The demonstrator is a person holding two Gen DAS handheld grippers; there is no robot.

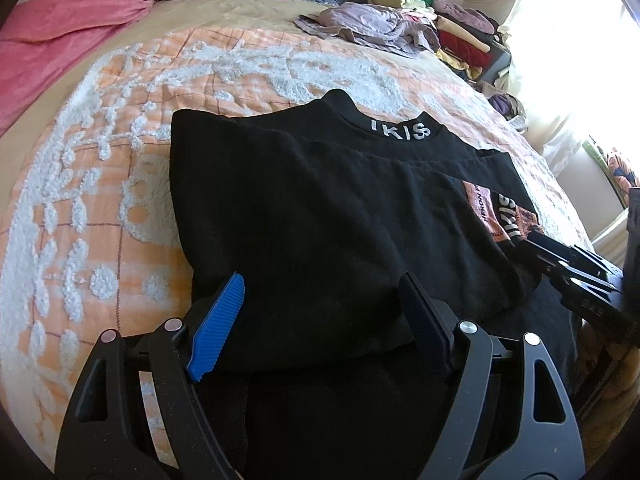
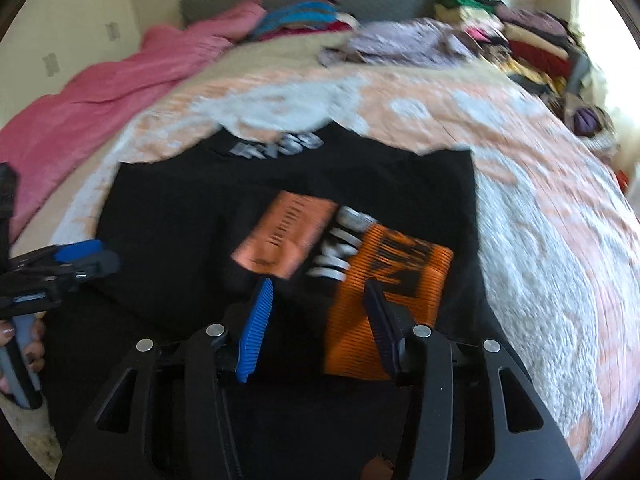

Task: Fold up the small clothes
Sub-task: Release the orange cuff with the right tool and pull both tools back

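A black shirt (image 1: 320, 208) lies flat on the bed, its collar with white letters (image 1: 400, 130) at the far side. Its left side is folded in over the body. In the right wrist view the shirt (image 2: 168, 216) shows pink and orange printed patches (image 2: 384, 280) on its front. My left gripper (image 1: 323, 278) hovers open over the shirt's near left part, nothing between its pads. My right gripper (image 2: 318, 284) is open just above the near edge of the printed patches, its pads apart from the cloth. Each gripper shows in the other's view: the right gripper (image 1: 560, 264), the left gripper (image 2: 80, 260).
An orange and white tufted bedspread (image 1: 120, 160) covers the bed. A pink blanket (image 1: 60, 40) lies at the far left. A lilac garment (image 1: 360, 26) and stacks of folded clothes (image 1: 460, 36) sit at the far right, by a bright window (image 1: 580, 60). A hand (image 2: 28, 344) holds the left gripper's handle.
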